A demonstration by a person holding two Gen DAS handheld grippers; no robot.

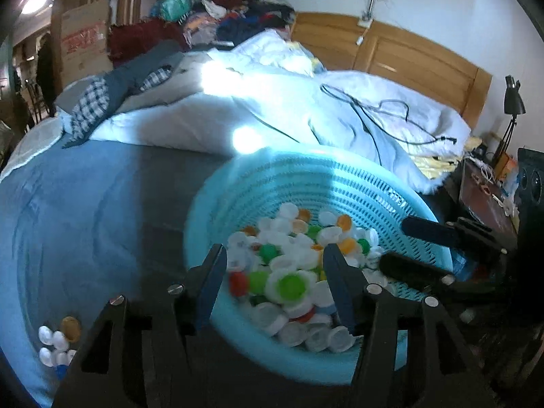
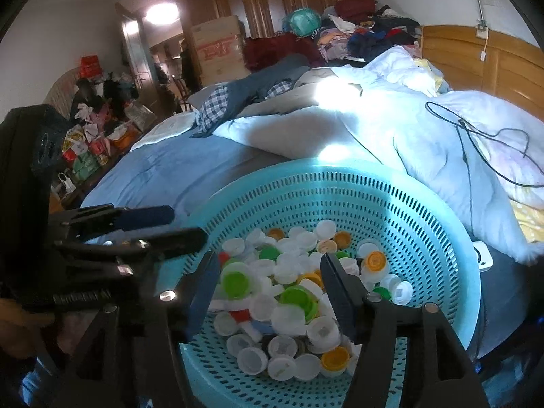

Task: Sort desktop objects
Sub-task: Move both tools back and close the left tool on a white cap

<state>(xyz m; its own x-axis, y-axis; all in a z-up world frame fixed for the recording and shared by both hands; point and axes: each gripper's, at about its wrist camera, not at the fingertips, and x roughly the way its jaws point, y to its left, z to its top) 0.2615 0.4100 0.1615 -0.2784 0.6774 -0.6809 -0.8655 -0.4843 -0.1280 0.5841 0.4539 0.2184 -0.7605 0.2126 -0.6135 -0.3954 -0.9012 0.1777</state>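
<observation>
My left gripper (image 1: 275, 272) and my right gripper (image 2: 268, 278) both hung over the turquoise basket (image 2: 340, 183), jaws parted, nothing between the pads of either. The objects to be sorted, a heap of bottle caps (image 2: 289, 292), lay loose in the basket bottom directly under both sets of fingers: mostly white, with green, orange and red among them. A small cluster of sorted caps (image 1: 57, 340), white ones and one amber, sat on the blue bedsheet (image 1: 85, 204) well apart from the basket on my left side.

Risks noted: the caps lay stacked and overlapping, so a closing jaw would likely catch two at once or flick a neighbour out of the pile. Both grippers worked the same basket close together; the fingers of one showed just beside the other in each view, and a collision seemed possible. The basket stood on soft bedding and could tip or slide under a downward push.

Beyond the basket lay a rumpled white duvet (image 1: 306, 108) with a black cable (image 1: 374, 112) trailing across it, then piled clothes (image 2: 357, 30) and a wooden headboard (image 1: 408, 54).
</observation>
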